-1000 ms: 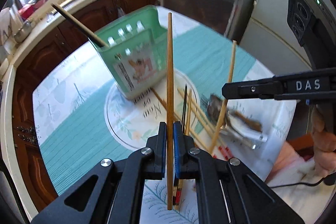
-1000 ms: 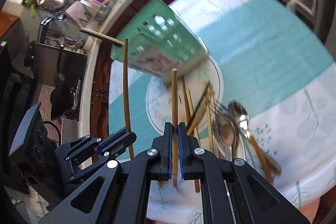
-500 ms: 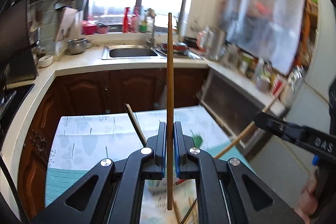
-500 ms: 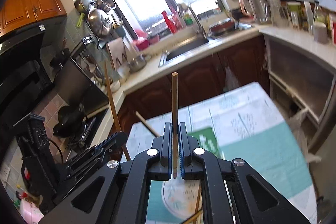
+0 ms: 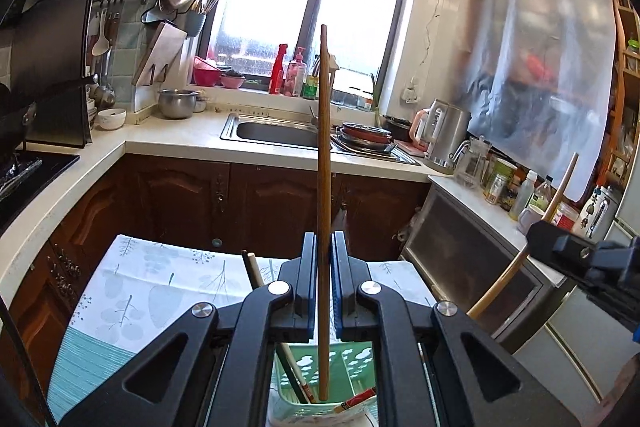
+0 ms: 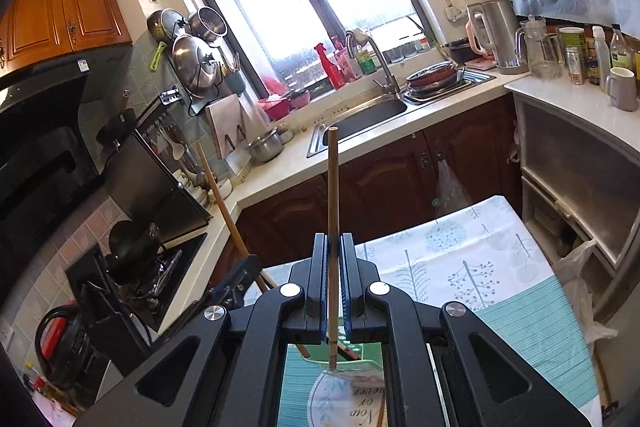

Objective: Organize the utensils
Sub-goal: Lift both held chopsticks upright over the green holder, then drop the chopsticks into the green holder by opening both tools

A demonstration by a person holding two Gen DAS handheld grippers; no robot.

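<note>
My left gripper (image 5: 322, 243) is shut on a brown wooden chopstick (image 5: 323, 131) that stands upright, its lower end hanging over the green plastic basket (image 5: 352, 375) just below. A dark chopstick (image 5: 253, 269) leans out of that basket. My right gripper (image 6: 332, 241) is shut on a paler chopstick (image 6: 333, 179), also upright, its lower tip just above the green basket (image 6: 362, 357). Each gripper shows in the other's view: the right gripper (image 5: 538, 233) at the right edge, the left gripper (image 6: 246, 267) at the lower left, each with its stick.
The table carries a leaf-print and teal cloth (image 6: 480, 259) and a round printed mat (image 6: 340, 399). Behind it run dark cabinets, a counter with a sink (image 5: 280, 133), a kettle (image 5: 446, 131) and jars. A stove (image 6: 160, 267) is at the left.
Both grippers have risen and tipped up from the table with their chopsticks. The views now show the kitchen, and the basket has moved from ahead to just beneath the sticks.
</note>
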